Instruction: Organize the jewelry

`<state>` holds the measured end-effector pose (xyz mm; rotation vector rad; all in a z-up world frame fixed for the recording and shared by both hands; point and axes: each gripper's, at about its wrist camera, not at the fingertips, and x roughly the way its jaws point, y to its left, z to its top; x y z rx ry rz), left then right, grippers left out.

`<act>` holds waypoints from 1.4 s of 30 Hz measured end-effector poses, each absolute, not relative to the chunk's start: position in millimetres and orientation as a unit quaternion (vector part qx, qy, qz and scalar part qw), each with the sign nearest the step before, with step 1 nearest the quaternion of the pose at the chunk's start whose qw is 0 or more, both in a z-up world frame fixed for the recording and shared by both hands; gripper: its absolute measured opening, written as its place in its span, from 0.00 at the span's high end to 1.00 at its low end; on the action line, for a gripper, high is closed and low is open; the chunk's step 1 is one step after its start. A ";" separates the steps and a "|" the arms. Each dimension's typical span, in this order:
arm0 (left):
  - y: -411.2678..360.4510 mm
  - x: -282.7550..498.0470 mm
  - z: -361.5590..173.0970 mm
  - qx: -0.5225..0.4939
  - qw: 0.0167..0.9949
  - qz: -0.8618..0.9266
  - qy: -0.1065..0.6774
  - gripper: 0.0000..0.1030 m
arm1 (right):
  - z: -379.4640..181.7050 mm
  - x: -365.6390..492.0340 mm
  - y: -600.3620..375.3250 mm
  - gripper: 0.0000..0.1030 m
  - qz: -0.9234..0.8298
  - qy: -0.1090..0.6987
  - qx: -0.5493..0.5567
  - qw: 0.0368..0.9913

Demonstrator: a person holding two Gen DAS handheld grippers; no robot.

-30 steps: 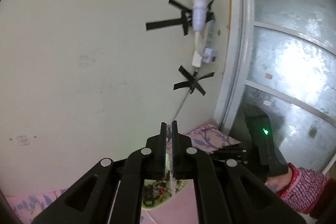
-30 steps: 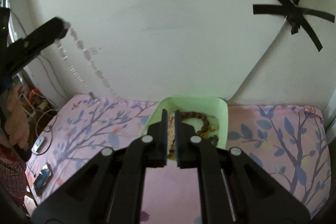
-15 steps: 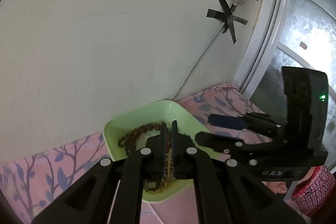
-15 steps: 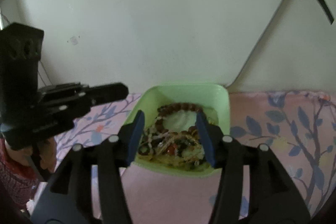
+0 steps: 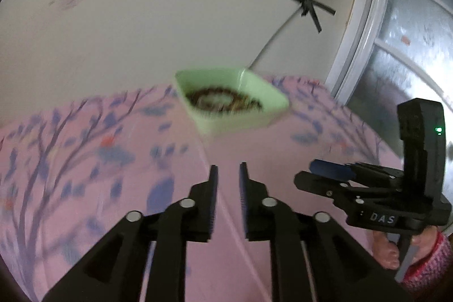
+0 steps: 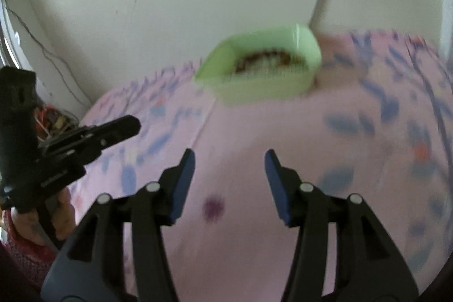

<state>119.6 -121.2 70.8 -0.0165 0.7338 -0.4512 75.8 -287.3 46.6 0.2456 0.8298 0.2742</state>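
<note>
Green tray (image 5: 226, 106), jewelry (image 5: 223, 101) heaped inside for sorting, is set on floral bedsheet (image 5: 85, 160) by the wall; left tongs (image 5: 228, 174) slightly parted, right tongs (image 6: 229, 160) spread wide, both empty, short of tray.

Home bedroom: floral bedsheet (image 5: 85, 160), window (image 5: 410, 47).

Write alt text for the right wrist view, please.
The right gripper, open and empty, hangs over a pink flowered cloth. Beyond it a green tray holding brown beads sits near the wall; the left gripper enters at left.
</note>
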 end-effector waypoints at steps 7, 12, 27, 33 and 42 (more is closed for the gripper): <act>-106.3 44.6 45.0 -0.021 0.925 -0.176 0.337 0.71 | 28.5 13.7 -268.0 0.52 0.085 0.384 0.114 0.912; -112.7 14.3 36.5 -0.004 0.926 -0.177 0.333 0.68 | 27.4 -17.0 -267.4 0.52 0.062 0.374 0.117 0.918; -104.5 -44.8 45.1 0.006 0.947 -0.113 0.301 0.52 | 33.5 -71.2 -267.8 0.52 0.053 0.323 0.119 0.938; -103.3 -50.6 40.7 0.010 0.948 -0.089 0.306 0.50 | 33.3 -73.7 -269.2 0.52 0.052 0.317 0.124 0.939; -101.6 -46.0 28.4 0.008 0.941 -0.075 0.331 0.46 | 33.3 -75.8 -269.7 0.48 0.052 0.317 0.129 0.938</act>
